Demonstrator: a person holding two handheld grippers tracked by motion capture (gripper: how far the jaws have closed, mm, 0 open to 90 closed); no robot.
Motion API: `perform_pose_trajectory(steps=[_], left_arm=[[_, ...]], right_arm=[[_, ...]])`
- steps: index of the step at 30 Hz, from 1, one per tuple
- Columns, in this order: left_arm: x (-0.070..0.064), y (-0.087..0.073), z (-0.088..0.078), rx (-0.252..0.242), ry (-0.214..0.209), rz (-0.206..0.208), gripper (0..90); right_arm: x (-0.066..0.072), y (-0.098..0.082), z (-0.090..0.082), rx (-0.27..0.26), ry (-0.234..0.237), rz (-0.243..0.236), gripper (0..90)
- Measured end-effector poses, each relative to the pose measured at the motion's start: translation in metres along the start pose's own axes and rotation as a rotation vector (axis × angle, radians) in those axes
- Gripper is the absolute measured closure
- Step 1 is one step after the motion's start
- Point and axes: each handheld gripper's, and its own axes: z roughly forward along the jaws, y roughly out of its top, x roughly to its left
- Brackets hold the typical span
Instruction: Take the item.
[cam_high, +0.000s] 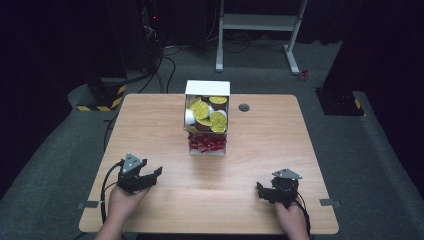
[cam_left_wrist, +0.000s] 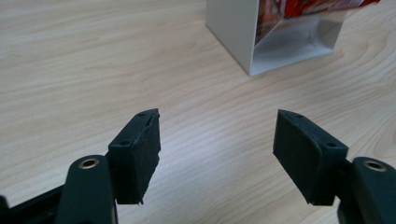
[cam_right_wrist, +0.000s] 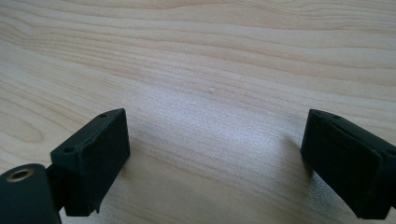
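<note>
The room is sitting dark around a pale wooden table (cam_high: 165, 200), with a white frame standing on the grey carpet beyond its far edge. Near the middle of the table a white box (cam_high: 207, 89) is standing upright, its long axis running top to bottom and its open face pointing toward the person; yellow-lidded cups (cam_high: 206, 114) are piling up in its upper part and red packets (cam_high: 205, 144) are lying in its bottom tray. The left gripper (cam_high: 150, 175) is resting well short of the box and off to its left, jaws spread wide with nothing between them; in the left gripper view it (cam_left_wrist: 217, 140) is aiming at the box's lower corner (cam_left_wrist: 233, 32). The right gripper (cam_high: 262, 190) is sitting well short of the box and to its right, jaws likewise spread over bare wood, as the right gripper view (cam_right_wrist: 215, 154) is showing. To my eye the danger is in the box itself: it is looking tall and light, so a one-sided push could be tipping it backward or sliding it away. The cups are looking loosely stacked, so pulling a lower one could be bringing others tumbling out onto the table.
</note>
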Motion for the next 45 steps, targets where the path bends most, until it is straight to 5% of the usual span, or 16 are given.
perform_pose_trajectory(steps=[9, 22, 36, 45], left_arm=[[-0.007, 0.018, 0.006, -0.029, -0.028, 0.036, 32.8], [-0.015, 0.025, 0.014, -0.059, -0.062, 0.014, 34.3], [-0.028, 0.046, 0.021, -0.072, -0.072, 0.058, 36.0], [-0.032, 0.051, 0.034, -0.066, -0.098, 0.04, 39.3]], right_arm=[[0.0, 0.0, 0.0, 0.002, -0.003, -0.011, 7.8], [0.0, 0.0, 0.0, 0.002, -0.003, -0.011, 7.9], [0.0, 0.0, 0.0, 0.002, -0.003, -0.012, 7.9], [0.001, -0.001, -0.001, 0.003, 0.001, -0.014, 7.9]])
